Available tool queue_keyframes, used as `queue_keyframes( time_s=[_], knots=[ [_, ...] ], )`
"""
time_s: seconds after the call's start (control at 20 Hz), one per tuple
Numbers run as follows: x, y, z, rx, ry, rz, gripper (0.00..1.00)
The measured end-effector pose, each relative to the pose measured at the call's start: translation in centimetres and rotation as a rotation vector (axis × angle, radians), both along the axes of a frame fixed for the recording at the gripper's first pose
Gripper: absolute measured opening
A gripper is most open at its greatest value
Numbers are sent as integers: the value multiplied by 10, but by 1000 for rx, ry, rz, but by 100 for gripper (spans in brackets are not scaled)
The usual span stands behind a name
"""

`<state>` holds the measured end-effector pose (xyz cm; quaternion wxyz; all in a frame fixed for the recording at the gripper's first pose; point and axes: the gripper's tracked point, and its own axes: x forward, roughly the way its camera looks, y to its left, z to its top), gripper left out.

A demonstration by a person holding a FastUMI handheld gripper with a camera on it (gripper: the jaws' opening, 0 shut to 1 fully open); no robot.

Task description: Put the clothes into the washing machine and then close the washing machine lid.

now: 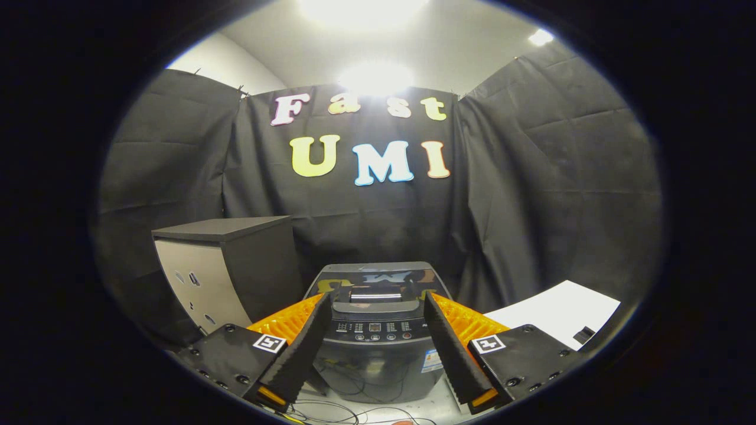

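Spread wide and holding nothing, the tongs are seen framing the washing machine, which stands just ahead of and between the fingers. Its lid appears to be lowered, with the control panel facing forward. Cables are strewn on the floor before it. A dark cabinet is placed beside it, a white table opposite.

black gripper housings with screws, square black-and-white tags, ribbed orange backing, jaws apart.
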<state>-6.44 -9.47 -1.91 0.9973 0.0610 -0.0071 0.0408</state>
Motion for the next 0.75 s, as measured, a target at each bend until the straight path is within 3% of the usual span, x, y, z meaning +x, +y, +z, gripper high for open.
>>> queue_keyframes(
  time_s=[0.4,0.75],
  knots=[
    [-27,0,13,-50,-23,-19,98],
    [-27,5,13,0,-3,-6,98]
  ],
)
